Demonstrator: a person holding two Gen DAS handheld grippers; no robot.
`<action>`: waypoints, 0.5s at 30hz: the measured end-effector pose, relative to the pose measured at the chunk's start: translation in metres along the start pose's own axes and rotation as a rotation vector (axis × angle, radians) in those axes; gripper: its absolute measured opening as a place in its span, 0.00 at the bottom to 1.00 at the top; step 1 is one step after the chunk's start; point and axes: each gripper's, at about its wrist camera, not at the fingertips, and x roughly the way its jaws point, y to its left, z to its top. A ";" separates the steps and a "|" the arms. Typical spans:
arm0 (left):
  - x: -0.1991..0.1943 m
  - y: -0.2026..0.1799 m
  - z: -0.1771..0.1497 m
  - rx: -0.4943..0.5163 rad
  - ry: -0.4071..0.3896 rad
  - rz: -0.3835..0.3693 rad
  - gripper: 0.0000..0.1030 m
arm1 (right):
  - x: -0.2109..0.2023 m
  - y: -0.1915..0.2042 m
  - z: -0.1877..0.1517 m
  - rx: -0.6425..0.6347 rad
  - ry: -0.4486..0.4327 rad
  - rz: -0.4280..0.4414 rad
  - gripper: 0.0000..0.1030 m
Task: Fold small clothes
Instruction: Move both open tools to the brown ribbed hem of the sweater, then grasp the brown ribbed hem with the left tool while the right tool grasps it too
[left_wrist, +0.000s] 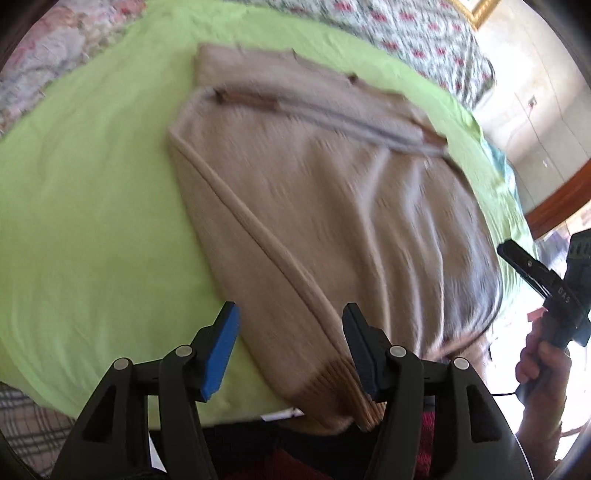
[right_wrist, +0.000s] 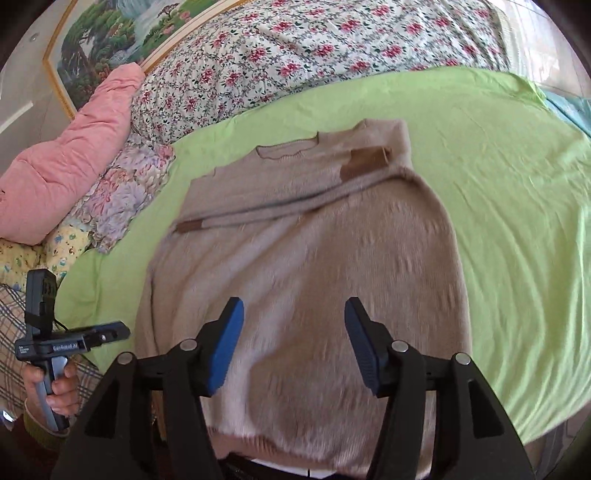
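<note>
A beige knit sweater (right_wrist: 303, 236) with brown cuffs lies flat on a green sheet (right_wrist: 517, 206). Both sleeves are folded across its chest. It also shows in the left wrist view (left_wrist: 332, 206). My left gripper (left_wrist: 290, 350) is open and empty, hovering over the sweater's brown ribbed hem corner (left_wrist: 351, 387) at the near left. My right gripper (right_wrist: 293, 343) is open and empty above the sweater's lower body. The right gripper shows at the right edge of the left wrist view (left_wrist: 539, 273); the left one shows at the left of the right wrist view (right_wrist: 74, 339).
The green sheet (left_wrist: 92, 206) covers a bed. A floral quilt (right_wrist: 314, 48), a pink pillow (right_wrist: 74, 155) and patterned cloths (right_wrist: 122, 188) lie at the far and left sides. A framed painting (right_wrist: 122, 33) hangs behind. A plaid cloth (left_wrist: 29, 417) lies at the near left.
</note>
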 end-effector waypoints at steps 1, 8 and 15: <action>0.004 -0.005 -0.004 0.006 0.022 -0.005 0.57 | -0.001 -0.002 -0.005 0.010 0.004 -0.002 0.57; 0.031 -0.033 -0.009 0.033 0.097 0.013 0.71 | -0.011 -0.010 -0.029 0.044 0.025 -0.019 0.58; 0.032 -0.035 -0.023 0.116 0.027 0.156 0.21 | -0.019 -0.012 -0.036 0.058 0.011 -0.026 0.58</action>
